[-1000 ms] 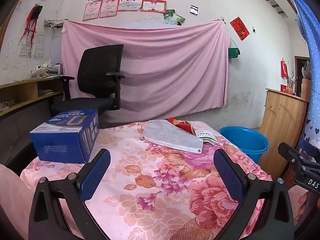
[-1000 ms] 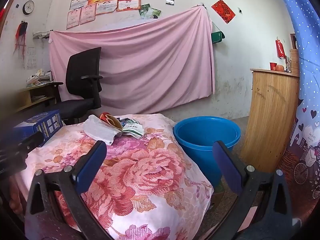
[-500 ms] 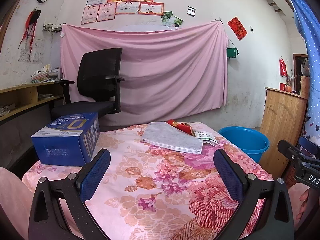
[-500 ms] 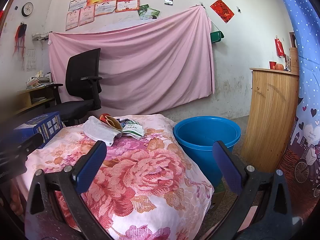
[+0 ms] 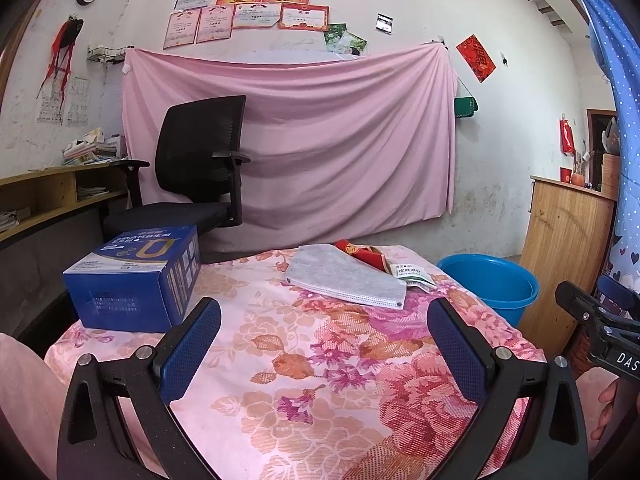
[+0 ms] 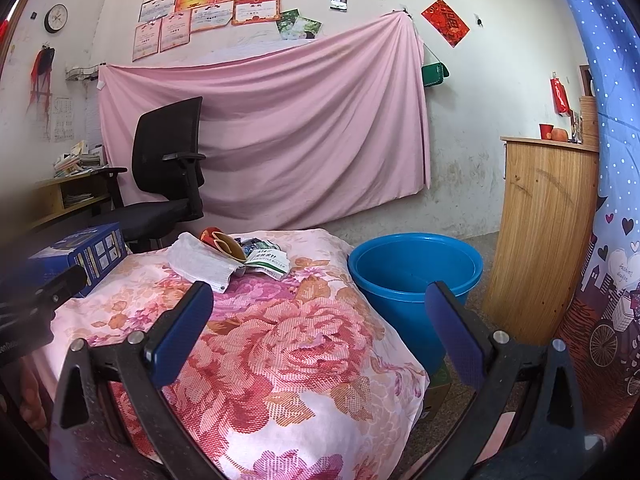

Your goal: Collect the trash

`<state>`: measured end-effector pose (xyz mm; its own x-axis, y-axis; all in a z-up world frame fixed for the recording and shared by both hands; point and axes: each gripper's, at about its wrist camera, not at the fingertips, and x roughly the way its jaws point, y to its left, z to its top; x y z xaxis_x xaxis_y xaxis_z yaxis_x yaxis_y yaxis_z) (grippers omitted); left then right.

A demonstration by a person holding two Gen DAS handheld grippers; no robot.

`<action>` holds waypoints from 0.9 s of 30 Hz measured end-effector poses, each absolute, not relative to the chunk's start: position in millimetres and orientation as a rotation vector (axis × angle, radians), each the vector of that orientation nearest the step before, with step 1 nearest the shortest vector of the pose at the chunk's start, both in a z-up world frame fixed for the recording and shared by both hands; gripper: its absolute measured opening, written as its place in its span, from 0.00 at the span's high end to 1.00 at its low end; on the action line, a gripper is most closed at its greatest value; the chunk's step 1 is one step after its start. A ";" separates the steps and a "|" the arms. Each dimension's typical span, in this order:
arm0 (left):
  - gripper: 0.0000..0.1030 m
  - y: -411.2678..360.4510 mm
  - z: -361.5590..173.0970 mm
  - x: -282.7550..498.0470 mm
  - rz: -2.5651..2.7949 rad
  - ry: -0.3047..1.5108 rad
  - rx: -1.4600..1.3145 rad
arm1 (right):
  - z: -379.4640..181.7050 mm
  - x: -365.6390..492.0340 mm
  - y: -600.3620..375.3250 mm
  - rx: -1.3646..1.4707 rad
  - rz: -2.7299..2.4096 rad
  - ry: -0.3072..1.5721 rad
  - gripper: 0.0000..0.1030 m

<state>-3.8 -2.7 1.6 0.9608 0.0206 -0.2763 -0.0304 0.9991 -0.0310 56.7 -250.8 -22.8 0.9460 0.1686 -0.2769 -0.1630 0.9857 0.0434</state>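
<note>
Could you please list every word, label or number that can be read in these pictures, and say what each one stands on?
"DAS": white letters, cut off by the frame edge, on the right hand-held gripper.
Large "Q": on top of the blue box; its other print is too blurred to read.
White-and-green sachet: printed lines, too small to read.
Wall certificates, red wall sign: unreadable.

Right claw point(image 6: 320, 320) gapes empty over the floral surface point(image 6: 280, 344); face mask point(image 6: 200, 262), wrappers point(image 6: 266, 260) at far edge, blue bucket point(image 6: 416, 280) beside.
</note>
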 end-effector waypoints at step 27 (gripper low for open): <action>0.02 -2.8 2.5 -2.0 0.020 0.294 -0.045 | -23.2 57.0 -250.4 0.020 0.170 0.284 0.00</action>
